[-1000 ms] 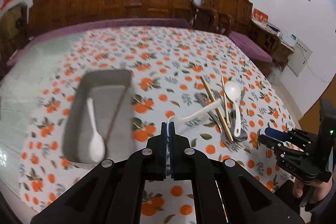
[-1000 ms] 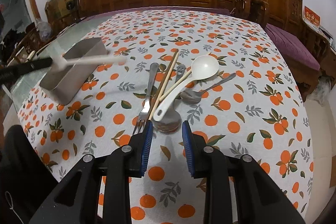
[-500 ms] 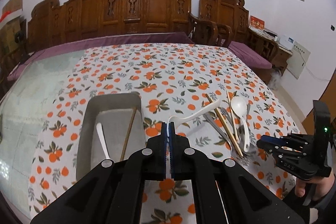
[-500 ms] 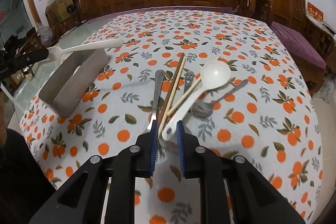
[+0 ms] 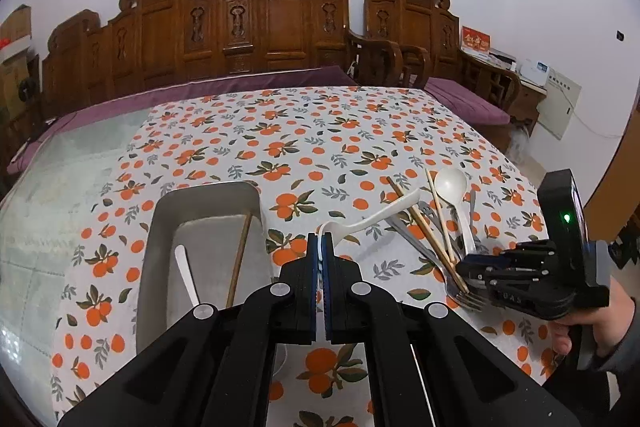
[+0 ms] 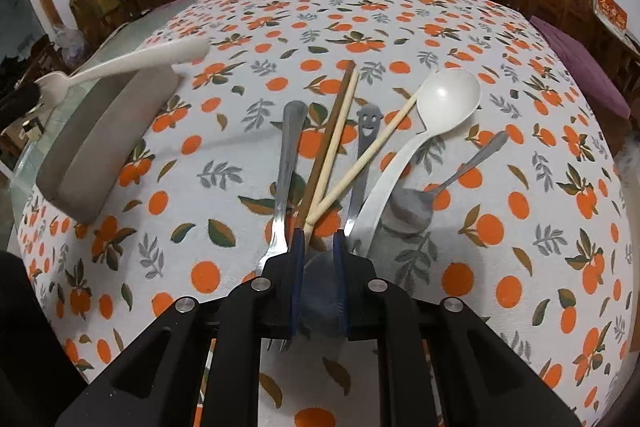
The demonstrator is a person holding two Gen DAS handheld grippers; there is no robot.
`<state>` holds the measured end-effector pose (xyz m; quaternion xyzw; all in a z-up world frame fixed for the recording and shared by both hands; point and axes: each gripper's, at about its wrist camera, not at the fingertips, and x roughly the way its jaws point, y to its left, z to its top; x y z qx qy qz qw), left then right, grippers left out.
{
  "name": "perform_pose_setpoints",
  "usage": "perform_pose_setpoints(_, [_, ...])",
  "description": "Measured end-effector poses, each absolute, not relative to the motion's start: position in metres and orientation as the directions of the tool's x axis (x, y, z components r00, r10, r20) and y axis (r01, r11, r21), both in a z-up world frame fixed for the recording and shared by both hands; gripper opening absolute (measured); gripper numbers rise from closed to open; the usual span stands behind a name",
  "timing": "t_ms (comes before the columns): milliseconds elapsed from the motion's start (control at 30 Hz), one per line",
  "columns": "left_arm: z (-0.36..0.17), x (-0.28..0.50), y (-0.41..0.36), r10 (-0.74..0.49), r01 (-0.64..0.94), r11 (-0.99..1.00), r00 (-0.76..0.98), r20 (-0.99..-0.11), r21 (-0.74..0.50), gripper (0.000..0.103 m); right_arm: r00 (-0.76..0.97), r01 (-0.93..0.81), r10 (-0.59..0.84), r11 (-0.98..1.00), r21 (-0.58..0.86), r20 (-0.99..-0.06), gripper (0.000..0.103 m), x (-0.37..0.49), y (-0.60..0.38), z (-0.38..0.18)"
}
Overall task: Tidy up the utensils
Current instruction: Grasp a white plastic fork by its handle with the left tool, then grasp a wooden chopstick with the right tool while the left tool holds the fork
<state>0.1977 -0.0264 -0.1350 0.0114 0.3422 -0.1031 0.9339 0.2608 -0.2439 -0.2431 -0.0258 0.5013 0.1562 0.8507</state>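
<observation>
Your left gripper (image 5: 320, 247) is clamped tight on the bowl end of a white plastic spoon (image 5: 376, 217); the handle juts up and to the right, clear of the cloth. Just left of those jaws sits the grey metal tray (image 5: 160, 227), holding a second white spoon (image 5: 186, 273) and one brown chopstick (image 5: 239, 259) lying along its length.

Your right gripper (image 6: 318, 239) is down at the near end of the utensil pile. Its jaws have just been closing and now stand narrowly apart, with the near tips of the chopsticks (image 6: 332, 143) between the blue pads. You cannot tell from either view whether the pads press on them yet. A steel fork (image 6: 286, 163) lies just outside the left finger, its tines running under the gripper body.

Further out in the pile: a smiley-faced steel handle (image 6: 362, 147) crossed by a pale chopstick, a large white ladle spoon (image 6: 448, 99) with its bowl at the far end, and a steel spoon (image 6: 416, 207) at the right, bowl toward you. All rest on the orange-print tablecloth (image 6: 500, 227).

In the left wrist view your right hand (image 5: 600, 323) grips the handle at the table's right edge. Carved wooden chairs (image 5: 280, 19) line the far side.
</observation>
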Motion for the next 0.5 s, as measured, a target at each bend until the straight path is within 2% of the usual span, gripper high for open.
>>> perform_pose_setpoints(500, [-0.131,0.195,-0.008,-0.199,0.184,0.979,0.752,-0.629,-0.09,0.001,0.416,-0.266,0.179,0.962,0.069,-0.891,0.016,0.272,-0.228,-0.244])
